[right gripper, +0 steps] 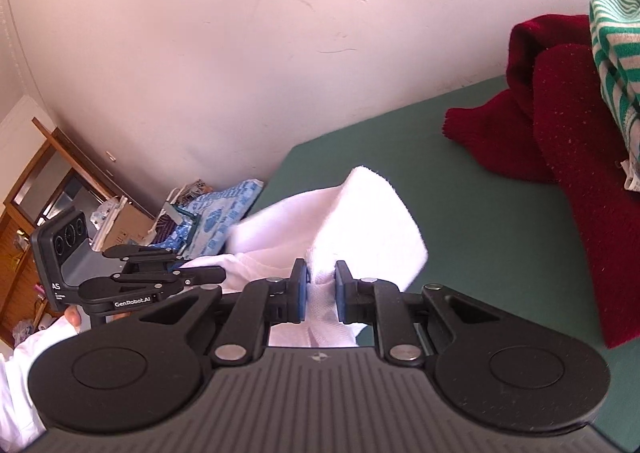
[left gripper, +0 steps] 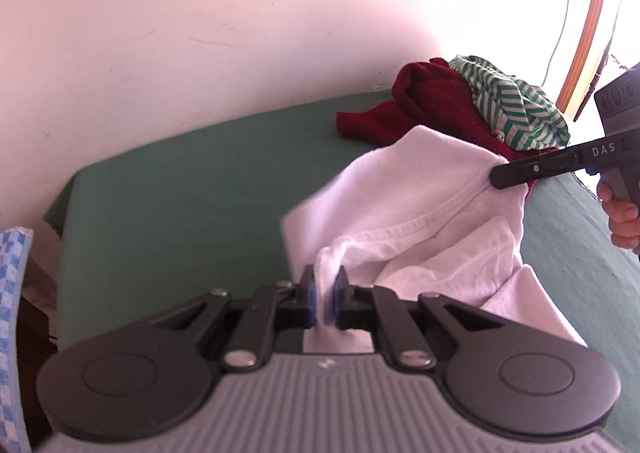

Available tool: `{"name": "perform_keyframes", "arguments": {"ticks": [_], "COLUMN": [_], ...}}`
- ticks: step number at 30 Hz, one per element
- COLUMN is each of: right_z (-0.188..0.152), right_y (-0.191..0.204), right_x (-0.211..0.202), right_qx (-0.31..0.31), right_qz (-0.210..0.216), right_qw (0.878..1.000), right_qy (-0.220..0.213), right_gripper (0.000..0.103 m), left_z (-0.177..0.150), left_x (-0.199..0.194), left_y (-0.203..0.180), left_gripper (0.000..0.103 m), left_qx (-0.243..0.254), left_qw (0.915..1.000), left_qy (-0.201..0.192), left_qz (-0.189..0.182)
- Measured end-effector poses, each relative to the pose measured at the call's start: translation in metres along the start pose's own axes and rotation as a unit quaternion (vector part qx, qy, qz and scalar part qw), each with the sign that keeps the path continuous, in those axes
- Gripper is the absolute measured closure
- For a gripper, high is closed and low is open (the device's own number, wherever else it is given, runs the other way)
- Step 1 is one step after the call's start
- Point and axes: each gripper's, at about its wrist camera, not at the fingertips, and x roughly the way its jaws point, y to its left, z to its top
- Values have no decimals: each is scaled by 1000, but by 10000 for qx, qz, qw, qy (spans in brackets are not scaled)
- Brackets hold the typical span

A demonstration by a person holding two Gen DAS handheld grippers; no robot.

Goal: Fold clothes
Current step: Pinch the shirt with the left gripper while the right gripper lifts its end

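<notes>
White garment [left gripper: 420,213] pinched in both grippers; lower part hidden.

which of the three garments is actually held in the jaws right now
The white garment: both grippers' jaws are pinched on it. The dark red one and the green-striped one lie piled behind, untouched.

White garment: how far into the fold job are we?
Early. Done: no folded item shows in either view. In hand: the white garment is pinched by both the left gripper and the right gripper, bunched and lifted over the green surface, not yet spread flat. Left: fold it, then the dark red garment and the green striped garment, heaped unfolded by the wall.
</notes>
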Motion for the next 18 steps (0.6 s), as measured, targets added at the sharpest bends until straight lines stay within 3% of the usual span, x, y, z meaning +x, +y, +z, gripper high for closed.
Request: {"name": "perform_keyframes", "arguments": {"ticks": [6,18], "right_z": [-13,-30], "right_y": [12,31], "right_x": [-12,-21], "right_qx": [-67,-424], "right_qz": [109,-12], "right_qw": [9999,9990], "right_qy": [-24,145], "right_gripper": [88,88], "left_z": [-6,-34], "left_x": [-16,-42], "left_y": [-1,-28], "left_gripper": [100,102], "left_qx": [-21,426], "left_qw": [9999,9990], "left_qy": [-116,-102], "left_qz": [22,27]}}
